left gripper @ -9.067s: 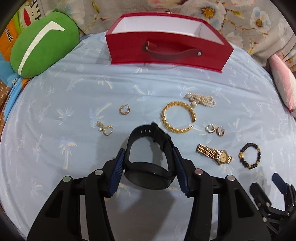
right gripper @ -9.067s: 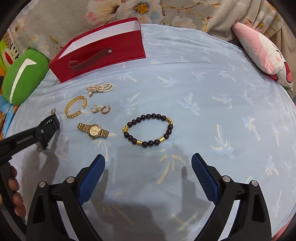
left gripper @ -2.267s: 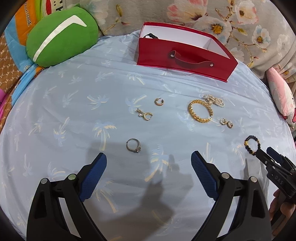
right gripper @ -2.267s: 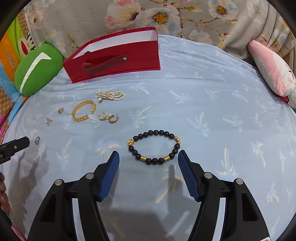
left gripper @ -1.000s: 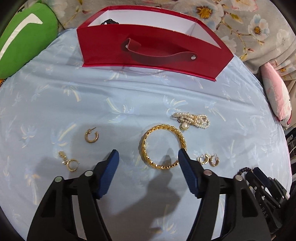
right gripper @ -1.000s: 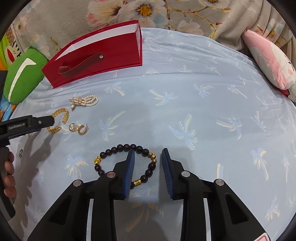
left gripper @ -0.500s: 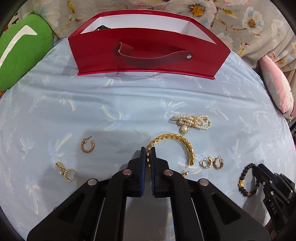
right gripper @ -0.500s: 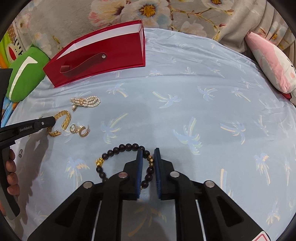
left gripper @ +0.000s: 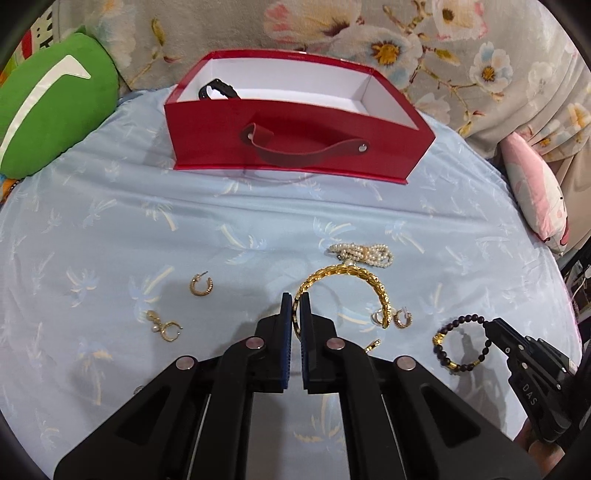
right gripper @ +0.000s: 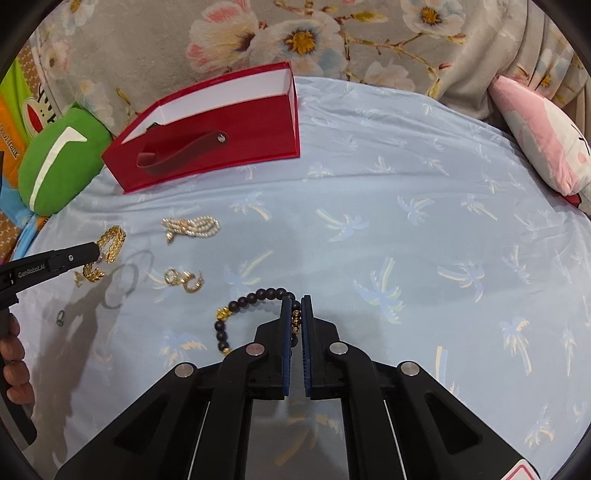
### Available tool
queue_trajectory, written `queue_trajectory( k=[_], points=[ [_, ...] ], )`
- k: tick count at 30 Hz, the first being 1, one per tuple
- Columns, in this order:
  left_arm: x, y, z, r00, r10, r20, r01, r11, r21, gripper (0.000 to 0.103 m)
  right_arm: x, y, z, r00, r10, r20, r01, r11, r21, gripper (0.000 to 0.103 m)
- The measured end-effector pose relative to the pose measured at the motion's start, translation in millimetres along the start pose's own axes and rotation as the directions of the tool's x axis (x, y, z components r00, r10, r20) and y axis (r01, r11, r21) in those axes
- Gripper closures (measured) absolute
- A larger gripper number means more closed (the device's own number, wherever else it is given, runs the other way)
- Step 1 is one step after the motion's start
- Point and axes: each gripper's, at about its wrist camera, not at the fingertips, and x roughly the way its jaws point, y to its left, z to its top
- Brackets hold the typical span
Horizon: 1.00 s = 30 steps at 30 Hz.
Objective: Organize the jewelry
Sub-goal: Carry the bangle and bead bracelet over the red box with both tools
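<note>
My left gripper [left gripper: 294, 308] is shut on the gold bangle [left gripper: 354, 277] and holds it lifted above the blue cloth; it also shows in the right wrist view [right gripper: 110, 242]. My right gripper [right gripper: 296, 308] is shut on the black bead bracelet [right gripper: 255, 297], also lifted; it shows in the left wrist view [left gripper: 458, 345]. The red box [left gripper: 295, 142] stands at the back, with a black watch [left gripper: 216, 90] inside its left end. A pearl bracelet [left gripper: 364, 253], a pair of gold hoop earrings [left gripper: 397, 317], one gold hoop [left gripper: 201, 286] and a dangling earring [left gripper: 164, 326] lie on the cloth.
A green cushion [left gripper: 48, 107] lies at the back left. A pink plush toy [left gripper: 535, 192] lies at the right edge. A floral blanket [left gripper: 369, 33] runs behind the box. A small ring [right gripper: 60, 317] lies at the left in the right wrist view.
Both grippers have lifted and pulled back from the cloth, the left with the gold bangle, the right with the bead bracelet. The box looks farther away.
</note>
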Motion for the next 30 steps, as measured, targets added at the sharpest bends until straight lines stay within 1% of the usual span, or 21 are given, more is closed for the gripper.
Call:
queue_trajectory(
  k=[6,13,18,23,25,30],
  points=[
    [-28,7,4,0.999,-0.002,0.041,0.002,1.0,-0.012,0.1,-24,10,13,0.998,0.024,0.061,-0.024,1.0,-0.013,0.099],
    [-56,12,15,0.995,-0.007,0.097,0.008,1.0,-0.013,0.1,-52,26,37,0.989,0.053,0.14,-0.047,0.998,-0.049,0.099],
    [-69,16,31,0.99,-0.003,0.139,0.004,1.0,-0.006,0.1,-64,37,63,0.977,0.111,0.18,-0.1,0.993,-0.07,0.099],
    [-77,20,58,0.982,0.01,0.187,-0.012,1.0,0.01,0.1,-70,53,100,0.961,0.148,0.234,-0.122,0.985,-0.124,0.099],
    [-77,22,73,0.979,0.013,0.202,-0.015,1.0,0.01,0.1,-69,59,121,0.953,0.161,0.258,-0.128,0.982,-0.141,0.099],
    [-69,28,122,0.966,0.043,0.254,-0.048,0.999,0.014,0.1,-53,68,173,0.939,0.193,0.284,-0.154,0.976,-0.152,0.099]
  ],
)
